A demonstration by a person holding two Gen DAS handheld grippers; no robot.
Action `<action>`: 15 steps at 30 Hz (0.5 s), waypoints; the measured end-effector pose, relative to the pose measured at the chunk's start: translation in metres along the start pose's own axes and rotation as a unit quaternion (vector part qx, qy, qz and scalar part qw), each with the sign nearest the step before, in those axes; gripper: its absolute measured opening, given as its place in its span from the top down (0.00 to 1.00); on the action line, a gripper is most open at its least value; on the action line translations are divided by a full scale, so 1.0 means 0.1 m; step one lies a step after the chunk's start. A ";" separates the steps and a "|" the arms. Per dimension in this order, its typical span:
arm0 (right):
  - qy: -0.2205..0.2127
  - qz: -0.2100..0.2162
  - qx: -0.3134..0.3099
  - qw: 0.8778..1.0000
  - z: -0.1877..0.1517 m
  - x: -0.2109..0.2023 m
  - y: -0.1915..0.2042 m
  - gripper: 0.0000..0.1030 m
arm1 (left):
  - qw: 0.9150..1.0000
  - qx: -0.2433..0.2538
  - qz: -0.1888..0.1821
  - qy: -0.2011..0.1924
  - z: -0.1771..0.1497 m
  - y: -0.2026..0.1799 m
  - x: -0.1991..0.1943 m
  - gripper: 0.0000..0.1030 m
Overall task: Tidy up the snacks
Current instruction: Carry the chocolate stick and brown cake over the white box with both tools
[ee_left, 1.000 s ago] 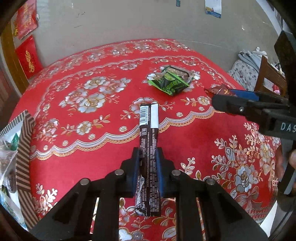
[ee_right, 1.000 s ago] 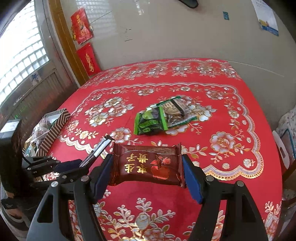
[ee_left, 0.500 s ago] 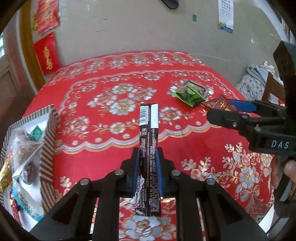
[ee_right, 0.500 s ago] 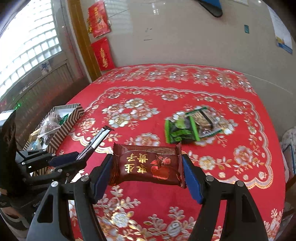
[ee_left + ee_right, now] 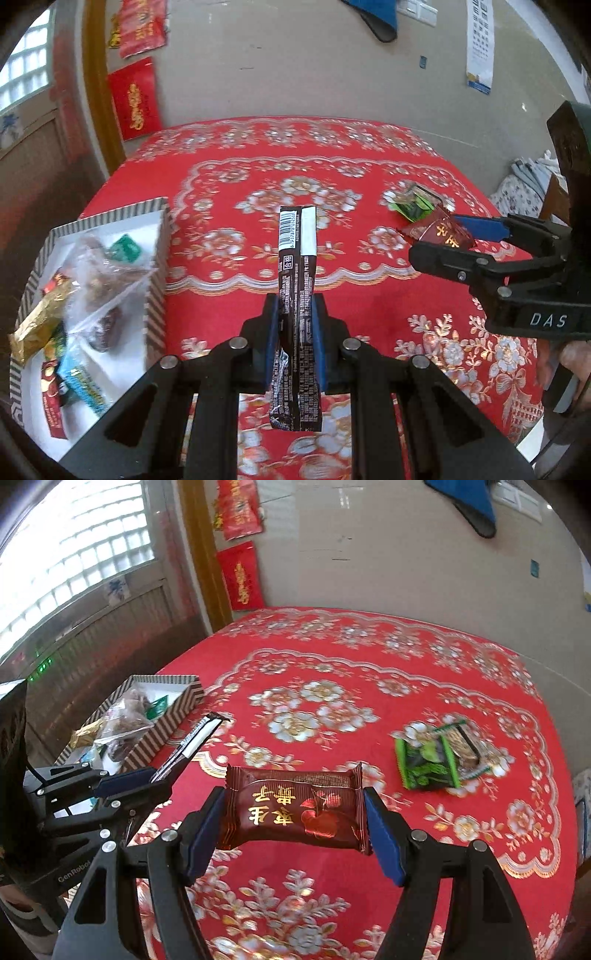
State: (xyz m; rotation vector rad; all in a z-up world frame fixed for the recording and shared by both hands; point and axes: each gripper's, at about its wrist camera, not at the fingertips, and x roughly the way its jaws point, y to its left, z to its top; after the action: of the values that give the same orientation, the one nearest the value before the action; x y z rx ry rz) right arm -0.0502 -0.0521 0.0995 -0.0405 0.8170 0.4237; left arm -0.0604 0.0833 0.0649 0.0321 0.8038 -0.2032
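Note:
My left gripper (image 5: 295, 314) is shut on a long dark brown snack bar (image 5: 296, 280) with a white stripe, held upright above the red tablecloth; the bar also shows in the right wrist view (image 5: 192, 740). My right gripper (image 5: 295, 819) is shut on a dark red snack packet (image 5: 291, 808) with gold lettering, also seen in the left wrist view (image 5: 439, 232). A striped box (image 5: 157, 266) holding several wrapped snacks sits at the table's left edge, left of both grippers; it also shows in the right wrist view (image 5: 162, 727). A green packet (image 5: 424, 764) and a clear cracker packet (image 5: 465, 749) lie on the cloth to the right.
The round table has a red floral tablecloth (image 5: 332, 184) and stands against a beige wall with red hangings (image 5: 135, 98). A wooden chair and folded cloth (image 5: 528, 184) are at the far right. A glass-block window (image 5: 74, 554) is on the left.
Both grippers have swung left with their snacks; the striped box is nearer and more in view, and the green packet has shifted right.

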 end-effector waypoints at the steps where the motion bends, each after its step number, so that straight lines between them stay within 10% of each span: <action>1: 0.000 0.002 -0.003 1.000 0.01 0.01 0.04 0.29 | 1.000 -0.004 0.003 -0.002 0.00 0.04 -0.02 0.82; 15: 0.000 0.034 -0.067 0.997 0.30 0.21 0.75 0.29 | 0.997 -0.052 0.050 -0.027 -0.08 0.69 -0.38 0.82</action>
State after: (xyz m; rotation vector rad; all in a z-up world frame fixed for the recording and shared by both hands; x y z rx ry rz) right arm -0.0453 0.0300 0.1152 -0.1371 0.7909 0.5416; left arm -0.0782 0.1581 0.0834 -0.0309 0.7569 -0.0664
